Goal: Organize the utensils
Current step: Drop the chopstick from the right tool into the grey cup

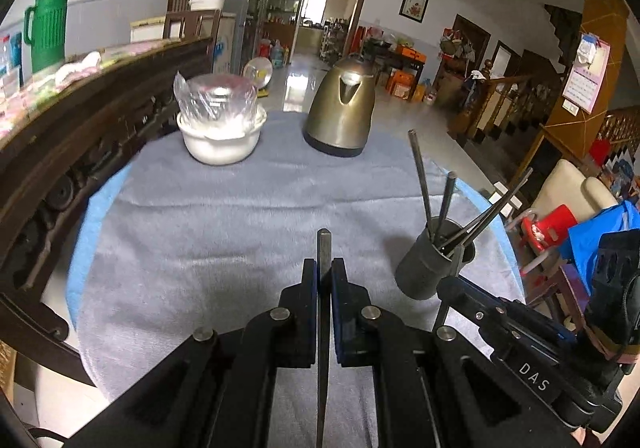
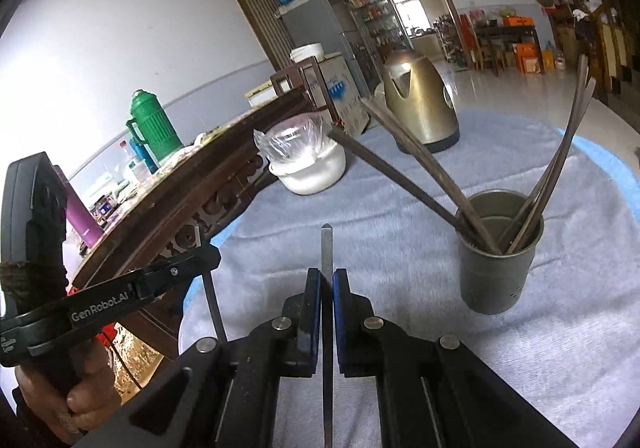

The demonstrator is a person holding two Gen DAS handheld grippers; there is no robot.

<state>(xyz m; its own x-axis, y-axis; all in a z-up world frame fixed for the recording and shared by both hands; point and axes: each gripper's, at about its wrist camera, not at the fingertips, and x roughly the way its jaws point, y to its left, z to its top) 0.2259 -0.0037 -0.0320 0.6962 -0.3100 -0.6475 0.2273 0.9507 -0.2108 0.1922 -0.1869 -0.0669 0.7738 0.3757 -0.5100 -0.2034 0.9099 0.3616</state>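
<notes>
My left gripper (image 1: 324, 264) is shut on a dark chopstick (image 1: 324, 244) that runs straight up between its jaws above the grey cloth. My right gripper (image 2: 327, 274) is shut on a second chopstick (image 2: 327, 244), held the same way. A dark grey metal cup (image 2: 496, 272) stands on the cloth to the right and ahead of both grippers. Several chopsticks (image 2: 416, 159) lean out of the cup. In the left wrist view the cup (image 1: 428, 268) stands just beyond the right gripper (image 1: 446, 282). The left gripper (image 2: 210, 254) shows at the left of the right wrist view, a hand on its handle.
A bronze kettle (image 1: 340, 107) and a white bowl (image 1: 220, 139) with a plastic-wrapped item stand at the far side of the cloth-covered table (image 1: 208, 232). A carved wooden cabinet (image 1: 80, 151) borders the left; a green thermos (image 1: 48, 27) stands on it. A red stool (image 1: 552, 224) sits off the right edge.
</notes>
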